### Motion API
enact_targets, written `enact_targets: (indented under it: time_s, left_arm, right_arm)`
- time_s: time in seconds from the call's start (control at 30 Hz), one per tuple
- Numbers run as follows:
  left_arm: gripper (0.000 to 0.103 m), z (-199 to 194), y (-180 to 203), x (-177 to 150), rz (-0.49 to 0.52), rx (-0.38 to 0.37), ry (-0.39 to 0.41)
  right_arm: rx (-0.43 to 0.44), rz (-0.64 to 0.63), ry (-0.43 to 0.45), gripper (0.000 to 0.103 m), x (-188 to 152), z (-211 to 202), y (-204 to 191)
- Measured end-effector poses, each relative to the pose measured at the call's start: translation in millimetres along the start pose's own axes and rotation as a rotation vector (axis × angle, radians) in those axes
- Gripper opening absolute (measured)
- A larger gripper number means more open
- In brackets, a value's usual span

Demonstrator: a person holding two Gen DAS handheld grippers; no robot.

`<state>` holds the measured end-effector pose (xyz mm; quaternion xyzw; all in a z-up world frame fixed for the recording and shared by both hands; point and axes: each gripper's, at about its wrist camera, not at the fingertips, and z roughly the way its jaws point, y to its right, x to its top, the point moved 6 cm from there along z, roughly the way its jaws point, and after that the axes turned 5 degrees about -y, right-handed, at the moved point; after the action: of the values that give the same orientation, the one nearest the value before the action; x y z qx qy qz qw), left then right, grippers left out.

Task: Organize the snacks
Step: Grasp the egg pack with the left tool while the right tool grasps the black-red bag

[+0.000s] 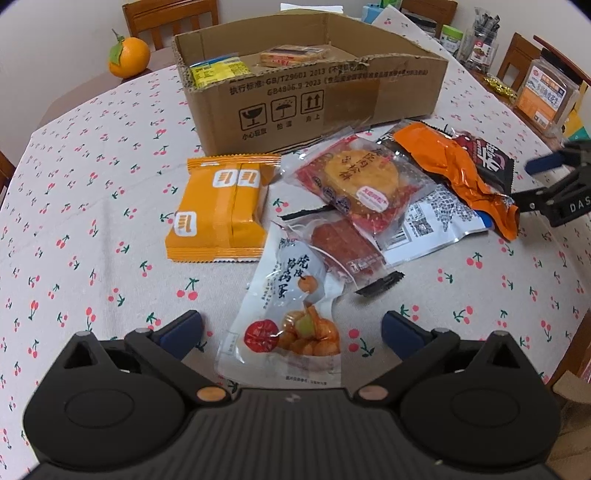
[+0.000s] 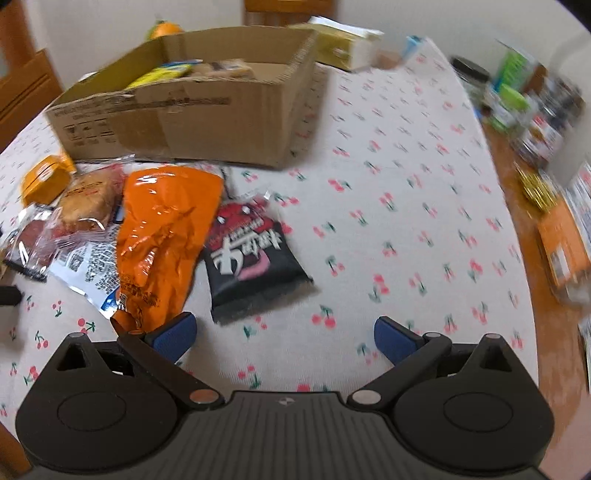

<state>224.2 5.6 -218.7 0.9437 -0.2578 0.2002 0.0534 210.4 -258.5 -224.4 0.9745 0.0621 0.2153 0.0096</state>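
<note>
A cardboard box (image 1: 295, 107) stands at the back of the table and holds a yellow packet (image 1: 218, 70) and a brown snack (image 1: 291, 55). In front lie an orange packet (image 1: 221, 210), a red cake packet (image 1: 354, 181), a dried-meat packet (image 1: 343, 247), a white egg packet (image 1: 291, 314), a crumpled orange bag (image 1: 454, 166) and a black packet (image 1: 487, 155). My left gripper (image 1: 291, 332) is open over the white egg packet. My right gripper (image 2: 284, 338) is open and empty, just in front of the orange bag (image 2: 162, 236) and black packet (image 2: 251, 254); it also shows at the right of the left wrist view (image 1: 546, 181).
The tablecloth (image 1: 92, 184) has a cherry print. An orange fruit (image 1: 129, 57) sits at the back left. Jars and boxed goods (image 1: 546, 96) stand along the right edge. Wooden chairs (image 1: 170, 18) surround the table. The box (image 2: 184, 107) also shows in the right wrist view.
</note>
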Motion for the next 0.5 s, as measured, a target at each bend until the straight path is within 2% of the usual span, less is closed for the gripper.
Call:
enact_targets:
  time_s: [0.23, 0.33, 0.4, 0.5]
  left_arm:
    - [0.095, -0.9, 3.7, 4.7, 0.027, -0.002, -0.006]
    - [0.081, -3.2, 5.3, 8.9, 0.04, 0.001, 0.002]
    - [0.077, -4.2, 5.9, 12.1, 0.051, 0.001, 0.004]
    - [0.068, -5.3, 6.8, 13.7, 0.06, -0.009, 0.007]
  right_arm:
    - [0.069, -0.167, -0.003, 0.103, 25.9, 10.2, -3.4]
    - [0.072, -0.218, 0.001, 0.1, 35.1, 11.6, -6.0]
    - [0.1, -0.225, 0.001, 0.085, 39.4, 10.0, -7.1]
    - [0.113, -0.218, 0.005, 0.072, 41.8, 8.3, -6.9]
